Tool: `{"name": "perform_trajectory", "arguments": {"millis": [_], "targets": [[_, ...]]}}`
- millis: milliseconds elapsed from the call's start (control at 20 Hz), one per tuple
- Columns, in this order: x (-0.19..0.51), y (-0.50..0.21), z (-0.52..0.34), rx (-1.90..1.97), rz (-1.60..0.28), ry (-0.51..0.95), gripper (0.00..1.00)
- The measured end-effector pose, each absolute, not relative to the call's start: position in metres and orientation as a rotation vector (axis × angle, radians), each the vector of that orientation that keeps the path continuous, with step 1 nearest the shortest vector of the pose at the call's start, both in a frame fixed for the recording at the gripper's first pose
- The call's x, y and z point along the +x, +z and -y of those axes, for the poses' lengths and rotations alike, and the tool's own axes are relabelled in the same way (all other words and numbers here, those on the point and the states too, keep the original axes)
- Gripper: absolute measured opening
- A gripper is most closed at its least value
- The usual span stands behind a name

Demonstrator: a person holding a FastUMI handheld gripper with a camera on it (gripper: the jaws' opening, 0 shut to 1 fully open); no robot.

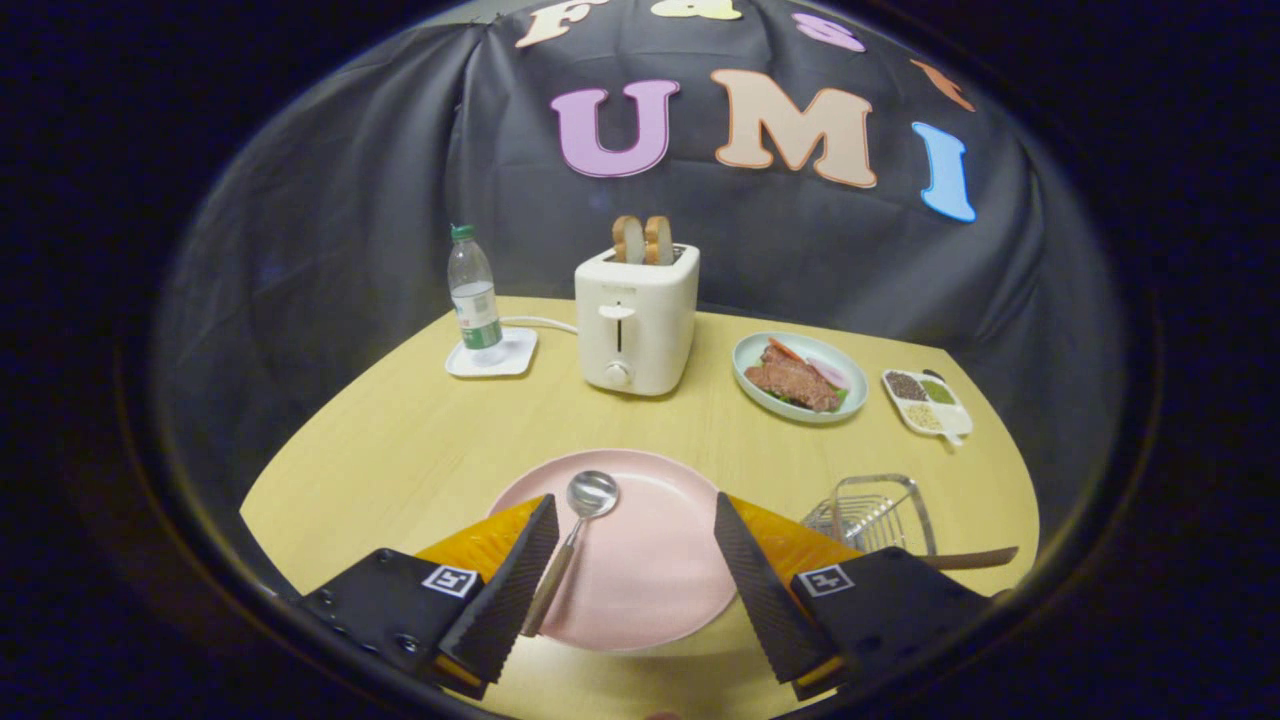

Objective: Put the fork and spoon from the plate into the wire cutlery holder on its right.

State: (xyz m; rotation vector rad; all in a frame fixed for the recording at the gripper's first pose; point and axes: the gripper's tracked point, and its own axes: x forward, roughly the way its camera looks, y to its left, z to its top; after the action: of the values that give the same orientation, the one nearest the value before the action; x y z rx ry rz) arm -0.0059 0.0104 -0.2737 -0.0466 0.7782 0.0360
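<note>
One spoon point(573, 545) lies on the pink plate point(640, 560) between my hand-held gripper's point(636, 525) parted fingers; wire cutlery holder point(872, 512) just right (bottle point(474, 297) label unreadable).

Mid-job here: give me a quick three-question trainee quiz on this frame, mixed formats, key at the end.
1. True or false: the spoon lies on the pink plate.
2. The tongs are: A) shut on the spoon B) open over the plate C) inside the wire cutlery holder.
3. Fill in: a wooden handle sticks out at the ____.

Key: 1 true; 2 B; 3 holder.
</note>
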Motion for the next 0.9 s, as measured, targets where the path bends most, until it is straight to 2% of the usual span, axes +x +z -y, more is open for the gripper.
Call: {"name": "perform_trajectory", "arguments": {"millis": [750, 900], "targets": [[-0.016, -0.349, -0.048, -0.124, -0.865, 0.050, 0.99], [-0.020, -0.357, -0.052, -0.130, -0.888, 0.053, 0.79]]}}
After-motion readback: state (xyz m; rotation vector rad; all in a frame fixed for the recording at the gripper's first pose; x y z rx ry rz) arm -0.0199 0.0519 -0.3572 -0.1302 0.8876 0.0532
